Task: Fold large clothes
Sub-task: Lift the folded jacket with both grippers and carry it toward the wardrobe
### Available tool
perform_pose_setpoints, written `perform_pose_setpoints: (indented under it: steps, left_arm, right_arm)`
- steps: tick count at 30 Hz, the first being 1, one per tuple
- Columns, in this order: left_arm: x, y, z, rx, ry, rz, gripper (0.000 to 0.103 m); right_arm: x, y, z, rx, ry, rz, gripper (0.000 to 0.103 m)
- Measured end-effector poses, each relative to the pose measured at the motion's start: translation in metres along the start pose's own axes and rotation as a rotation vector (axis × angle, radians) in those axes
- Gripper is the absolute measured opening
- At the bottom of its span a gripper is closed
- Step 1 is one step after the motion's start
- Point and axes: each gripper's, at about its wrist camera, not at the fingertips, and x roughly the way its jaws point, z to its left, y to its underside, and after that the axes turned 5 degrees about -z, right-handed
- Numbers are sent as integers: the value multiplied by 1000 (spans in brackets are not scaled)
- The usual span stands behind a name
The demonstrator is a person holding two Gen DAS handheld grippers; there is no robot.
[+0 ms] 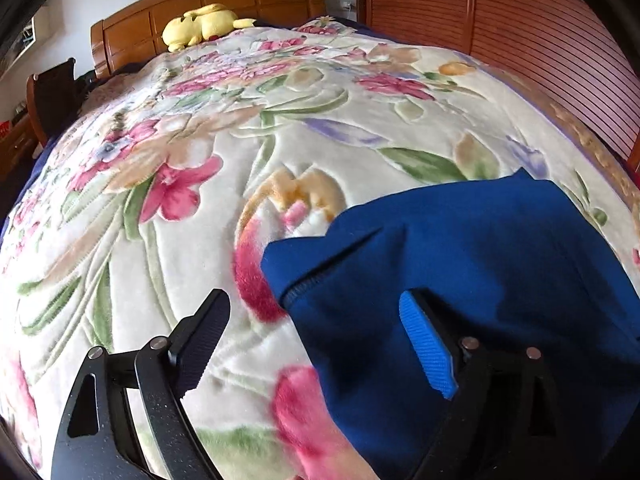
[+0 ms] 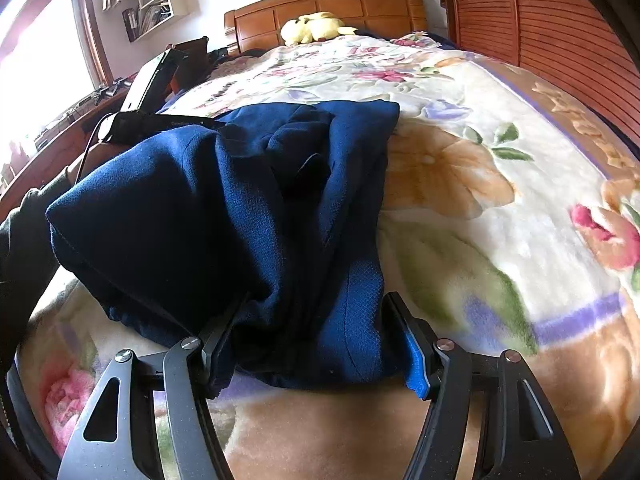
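Note:
A dark blue garment (image 1: pixel 480 248) lies on a floral blanket (image 1: pixel 200 208) that covers a bed. In the left wrist view my left gripper (image 1: pixel 316 308) is open, its jaws wide apart; the garment's left edge with a seam lies between and under them. In the right wrist view the garment (image 2: pixel 248 200) is bunched into thick folds. My right gripper (image 2: pixel 316 312) is open, and the near end of the bunched cloth sits between its fingers; whether the pads press it I cannot tell.
A yellow plush toy (image 1: pixel 204 24) lies at the wooden headboard (image 2: pixel 324 4). A slatted wooden wardrobe (image 2: pixel 560 32) stands along the right of the bed. A desk with a dark screen (image 2: pixel 152 76) stands left, under a bright window. A sleeve (image 2: pixel 36 216) shows at far left.

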Motion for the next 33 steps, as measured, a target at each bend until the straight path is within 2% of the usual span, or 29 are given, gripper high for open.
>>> perform_pose_setpoints:
  steps: [6,9,10,12,13,14,15,16,19,26,30,33]
  left_arm:
    - [9,-1,7,-36,40,20,87]
    - [11,1,13,-73,67,27,86]
    - [11,2,15,-93,99,32,77]
    - [11,2,17,-119,144,42,67]
    - [9,2,16,-117,165,44,57]
    - [8,2,14,-105,158,44,55]
    - [6,1,11,-87,126,42,37]
    - [4,1,9,-68,84,46,24]
    - [-6,-1,13,-84,95,44,11]
    - [-72,-15,-2,-33,80,-84,6]
    - [-118,-31,-29,17,86,-162,6]
    - [-145,-42,-58,47,111,-216,6]
  right_arm:
    - [8,-5,-5,54,-50,14,67]
    - [9,-6,-3,51,-56,9,61]
    - [9,-6,-3,48,-60,5,60]
    - [7,-5,-2,43,-68,-7,50]
    - [6,-5,-1,40,-70,-11,47]
    - [6,-5,0,36,-75,-15,41]
    - [5,-5,0,37,-74,-22,37]
    - [3,-4,-1,42,-78,-36,34]
    - [-7,-2,-4,53,-98,-96,25]
    - [-36,-6,-4,43,-110,-222,18]
    - [-60,-9,-10,19,-91,-280,17]
    - [-90,-11,-32,7,-47,-334,17]
